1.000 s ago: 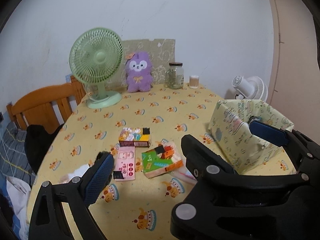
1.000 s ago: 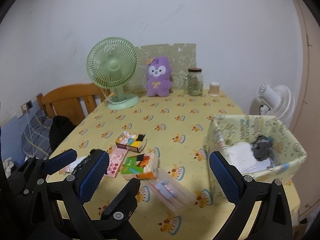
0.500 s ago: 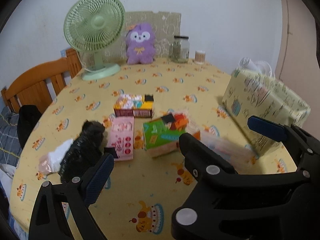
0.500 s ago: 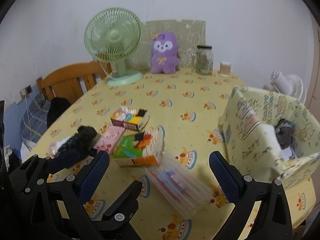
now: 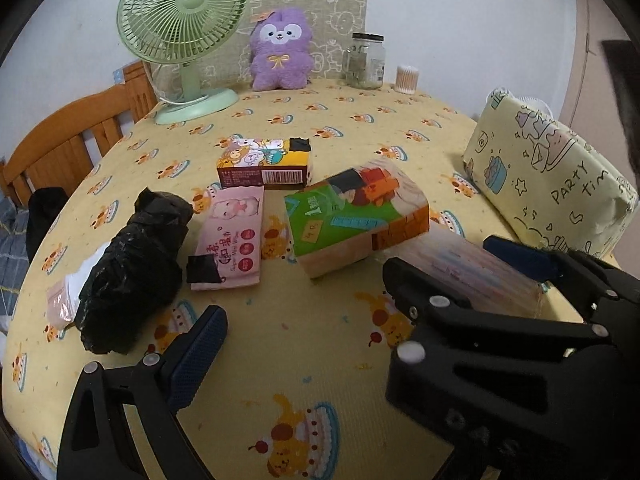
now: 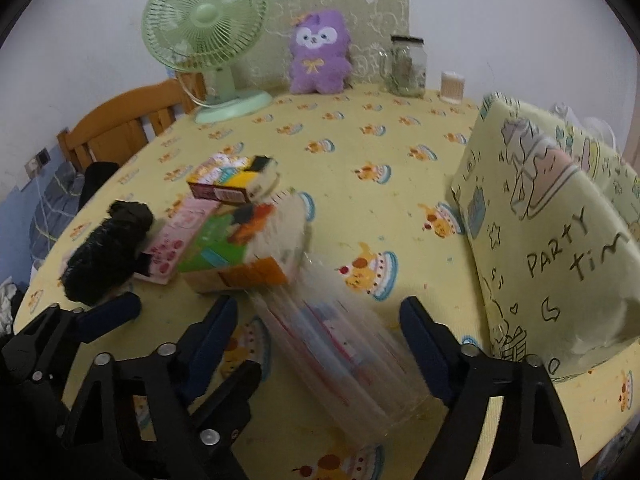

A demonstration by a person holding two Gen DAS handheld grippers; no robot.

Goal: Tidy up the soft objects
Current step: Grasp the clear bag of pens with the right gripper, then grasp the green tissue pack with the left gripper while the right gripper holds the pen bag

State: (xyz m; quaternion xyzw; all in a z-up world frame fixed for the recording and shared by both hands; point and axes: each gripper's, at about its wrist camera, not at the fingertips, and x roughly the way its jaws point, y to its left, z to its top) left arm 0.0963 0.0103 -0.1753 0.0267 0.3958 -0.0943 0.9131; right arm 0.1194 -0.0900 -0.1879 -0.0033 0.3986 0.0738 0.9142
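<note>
The yellow fabric bin (image 6: 552, 240) at the worktop's (image 5: 360, 120) right edge reads "PARTY TIM". The pink wipes pack (image 5: 232, 242) reads "Super Mini Wipes". A clear plastic pack (image 6: 340, 356) lies lengthwise between the right gripper's (image 6: 320, 332) jaws, which have just been closing, pads not yet touching. The left gripper (image 5: 356, 292) is wide open, holding nothing.
</note>
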